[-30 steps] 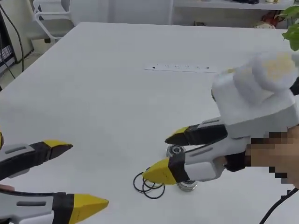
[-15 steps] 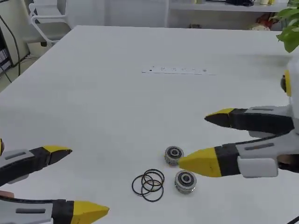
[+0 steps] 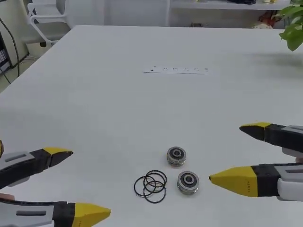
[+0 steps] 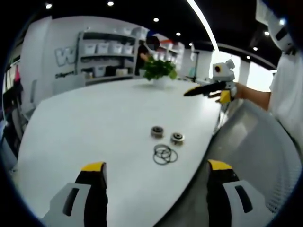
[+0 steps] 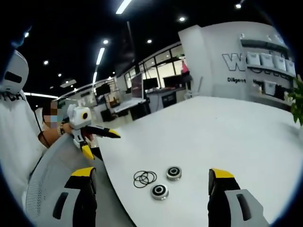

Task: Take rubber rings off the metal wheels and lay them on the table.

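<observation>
- My left tool (image 3: 90, 183) and right tool (image 3: 226, 152): jaws apart, nothing held.
- Rubber rings (image 3: 150, 186) lie flat, overlapping, on the table (image 3: 118, 94), just beside the near metal wheel (image 3: 188, 182).
- Near and far metal wheel (image 3: 176, 156) lie flat, bores up; round, no long axis.
- Looks about done; can't tell if a wheel has a ring left on it.

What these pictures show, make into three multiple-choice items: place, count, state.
1. Where do the rubber rings lie?
A. On the table, beside the metal wheels.
B. Around the wheels.
C. In a tool.
2. How many metal wheels are there?
A. One.
B. Two.
C. Four.
3. The right tool is:
A. open and empty.
B. shut on a ring.
C. shut on a wheel.
Key: 1 A, rings piled on bare table; 2 B, two wheels show; 3 A, jaws spread, nothing between.
</observation>
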Motion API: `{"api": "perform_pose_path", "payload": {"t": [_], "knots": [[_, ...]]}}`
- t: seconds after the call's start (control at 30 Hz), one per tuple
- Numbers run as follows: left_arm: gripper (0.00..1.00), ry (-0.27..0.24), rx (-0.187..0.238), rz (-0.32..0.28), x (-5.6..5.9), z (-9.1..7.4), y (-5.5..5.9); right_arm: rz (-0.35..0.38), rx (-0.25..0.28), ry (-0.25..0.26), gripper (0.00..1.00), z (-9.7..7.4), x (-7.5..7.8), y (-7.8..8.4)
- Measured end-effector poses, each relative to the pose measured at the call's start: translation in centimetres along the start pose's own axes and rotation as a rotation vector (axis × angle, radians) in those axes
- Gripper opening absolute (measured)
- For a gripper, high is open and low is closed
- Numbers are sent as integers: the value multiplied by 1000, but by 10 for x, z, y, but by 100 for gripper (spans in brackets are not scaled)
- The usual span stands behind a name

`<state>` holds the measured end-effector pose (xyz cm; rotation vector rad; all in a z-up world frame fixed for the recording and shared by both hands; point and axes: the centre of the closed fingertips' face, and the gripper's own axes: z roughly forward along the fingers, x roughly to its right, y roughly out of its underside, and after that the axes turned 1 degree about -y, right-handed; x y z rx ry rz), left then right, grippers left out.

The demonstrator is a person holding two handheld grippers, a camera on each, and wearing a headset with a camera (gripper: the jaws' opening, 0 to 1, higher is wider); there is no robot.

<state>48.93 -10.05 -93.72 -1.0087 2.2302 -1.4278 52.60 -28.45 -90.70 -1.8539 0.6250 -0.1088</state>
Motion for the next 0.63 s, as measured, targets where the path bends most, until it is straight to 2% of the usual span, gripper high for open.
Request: {"api": "perform_pose_path", "payload": {"t": [0.17, 0.37, 0.5, 0.63], "knots": [[88, -6, 9, -13, -2, 0, -1, 49, -22, 15, 99, 0, 5, 18], [89, -2, 6, -11, -1, 0, -1, 95, -88, 30, 98, 4, 6, 49], [89, -4, 6, -13, -2, 0, -1, 108, -133, 42, 98, 4, 7, 62], [90, -2, 6, -18, -2, 0, 0, 113, -154, 54, 97, 1, 9, 68]]}}
